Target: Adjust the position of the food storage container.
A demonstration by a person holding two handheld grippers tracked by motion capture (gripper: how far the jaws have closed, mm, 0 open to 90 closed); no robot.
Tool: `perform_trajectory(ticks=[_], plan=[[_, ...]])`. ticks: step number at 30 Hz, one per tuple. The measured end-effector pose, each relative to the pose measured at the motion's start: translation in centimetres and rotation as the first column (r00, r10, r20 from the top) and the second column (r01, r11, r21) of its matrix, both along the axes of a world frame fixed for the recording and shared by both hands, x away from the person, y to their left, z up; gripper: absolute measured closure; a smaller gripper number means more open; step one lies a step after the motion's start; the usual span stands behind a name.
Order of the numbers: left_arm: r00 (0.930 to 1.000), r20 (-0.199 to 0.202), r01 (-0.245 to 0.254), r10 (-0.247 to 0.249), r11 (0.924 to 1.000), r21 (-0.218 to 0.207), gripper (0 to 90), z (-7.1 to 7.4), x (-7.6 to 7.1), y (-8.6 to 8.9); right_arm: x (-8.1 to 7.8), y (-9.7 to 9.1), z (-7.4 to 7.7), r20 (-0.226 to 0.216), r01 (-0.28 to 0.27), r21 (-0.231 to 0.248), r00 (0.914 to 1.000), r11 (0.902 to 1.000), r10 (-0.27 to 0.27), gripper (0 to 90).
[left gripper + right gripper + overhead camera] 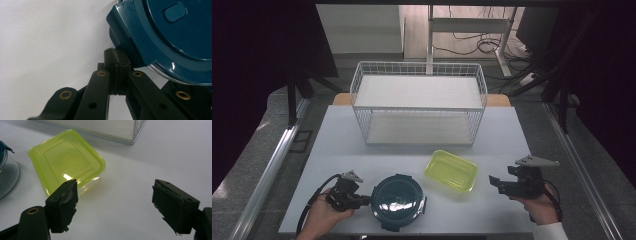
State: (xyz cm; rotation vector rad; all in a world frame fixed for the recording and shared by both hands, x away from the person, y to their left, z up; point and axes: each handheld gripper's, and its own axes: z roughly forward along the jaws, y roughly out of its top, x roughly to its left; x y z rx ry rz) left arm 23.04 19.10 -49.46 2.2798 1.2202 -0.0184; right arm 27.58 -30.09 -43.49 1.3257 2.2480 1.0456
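Round teal container (398, 201): lying flat on the counter (337, 150), lid facing up; no long axis
Left claw (364, 200): sitting closed, tips touching the container's latch tab (125, 37)
Right claw (496, 183): holding open, empty

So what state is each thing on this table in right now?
Round dark teal lidded container: lid on, upright.
Yellow-green translucent plastic box: lying apart from both grippers.
White wire two-shelf rack: upright.
Left gripper: shut, at the container's edge.
Right gripper: open, holding nothing.
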Motion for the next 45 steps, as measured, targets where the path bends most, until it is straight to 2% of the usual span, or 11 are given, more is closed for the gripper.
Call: perform_trajectory(ticks=[12, 23, 25, 28, 29, 31, 34, 37, 41, 44, 45], plan=[[0.9993, -0.008, 0.037, -0.037, 0.9993, -0.009, 90.0, 0.0, -0.1, -1.4, 0.1, 0.4, 0.0, 0.002, -0.008, -0.008, 1.0000, 0.9999, 0.008, 20.8], [0.9991, 0.000, 0.042, -0.042, 0.9990, -0.013, 90.0, 0.1, 0.5, -2.4, 0.0, 0.3, 0.1, 0.006, -0.003, -0.003, 1.0000, 1.0000, 0.003, 20.8], [0.9989, -0.006, 0.046, -0.046, 0.9988, -0.019, 90.0, -0.1, 0.7, -2.4, 0.0, 0.4, 0.3, 0.005, -0.006, 0.007, 1.0000, 1.0000, 0.006, 20.7], [0.9988, -0.020, 0.042, -0.044, 0.9965, -0.072, 89.9, -0.3, 1.0, -1.7, -0.3, 0.6, 0.7, 0.026, 0.006, 0.016, 0.9996, 0.9998, -0.007, 20.7], [0.9997, -0.011, 0.023, -0.024, 0.9962, -0.084, 89.9, -0.1, 1.0, -1.0, -0.6, 0.8, 1.1, 0.043, 0.005, 0.036, 0.9990, 0.9993, -0.006, 20.7], [1.0000, 0.003, 0.007, -0.007, 0.9969, -0.078, 89.9, 0.0, 1.0, -0.5, -0.7, 1.0, 1.2, 0.046, -0.001, 0.043, 0.9990, 0.9991, -0.001, 20.7], [0.9974, 0.039, -0.058, 0.061, 0.9953, -0.078, 88.8, 0.5, 0.8, 0.9, -1.0, 1.8, 1.4, 0.043, -0.029, 0.065, 0.9988, 0.9975, 0.026, 20.1], [0.9859, 0.091, -0.131, 0.140, 0.9866, -0.097, 81.1, 0.9, 0.4, 2.0, -1.1, 2.8, 1.1, 0.031, -0.058, 0.075, 0.9980, 0.9955, 0.056, 19.7], [0.9650, 0.139, -0.205, 0.222, 0.9703, -0.128, 49.9, 1.7, 0.0, 2.4, -1.4, 4.0, 0.6, 0.015, -0.086, 0.094, 0.9962, 0.9918, 0.085, 19.0], [0.9587, 0.149, -0.220, 0.243, 0.9635, -0.152, 27.9, 2.2, -0.2, 2.3, -2.0, 4.8, 0.5, 0.026, -0.115, 0.116, 0.9933, 0.9867, 0.112, 18.0], [0.9577, 0.148, -0.224, 0.247, 0.9620, -0.156, 27.9, 2.3, -0.3, 2.3, -2.0, 4.8, 0.5, 0.026, -0.115, 0.116, 0.9933, 0.9867, 0.112, 18.0]])
